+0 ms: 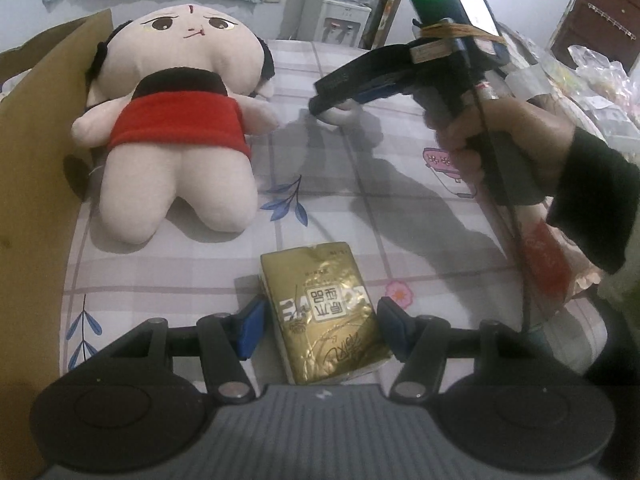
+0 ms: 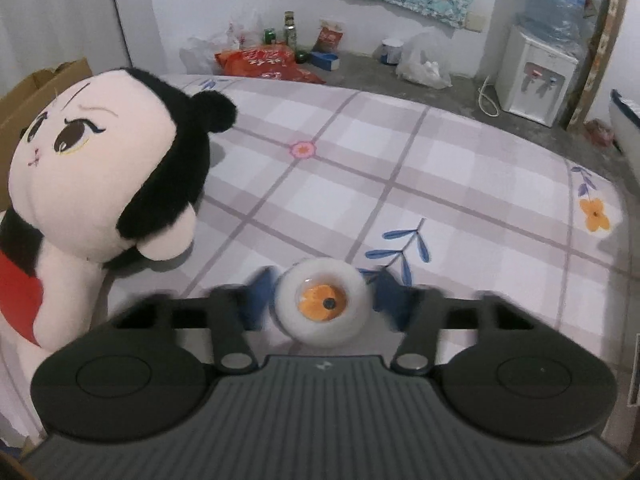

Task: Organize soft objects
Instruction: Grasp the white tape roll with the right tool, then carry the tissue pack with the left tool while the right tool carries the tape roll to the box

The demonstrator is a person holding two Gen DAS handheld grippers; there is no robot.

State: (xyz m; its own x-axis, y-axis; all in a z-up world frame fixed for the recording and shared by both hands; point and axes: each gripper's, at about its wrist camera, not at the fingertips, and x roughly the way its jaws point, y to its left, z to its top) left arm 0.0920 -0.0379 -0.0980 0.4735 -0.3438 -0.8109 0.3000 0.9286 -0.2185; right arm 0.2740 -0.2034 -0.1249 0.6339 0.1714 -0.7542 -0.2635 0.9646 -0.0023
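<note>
A plush doll (image 1: 176, 128) with a cream body, black hair and red dress lies on its back on the checked bed sheet (image 1: 360, 216); it also shows in the right wrist view (image 2: 92, 184). A gold tissue pack (image 1: 326, 312) lies between the open fingers of my left gripper (image 1: 320, 330), with gaps on both sides. My right gripper (image 2: 322, 302) is around a small white fluffy ball with an orange eye (image 2: 322, 304), its blue pads close on both sides; it also shows in the left wrist view (image 1: 334, 114), right of the doll's arm.
A brown cardboard box (image 1: 36, 184) stands at the bed's left edge beside the doll. A water dispenser (image 2: 536, 76), bags and bottles (image 2: 276, 52) sit on the floor beyond the bed. Packed plastic bags (image 1: 592, 80) lie at the right.
</note>
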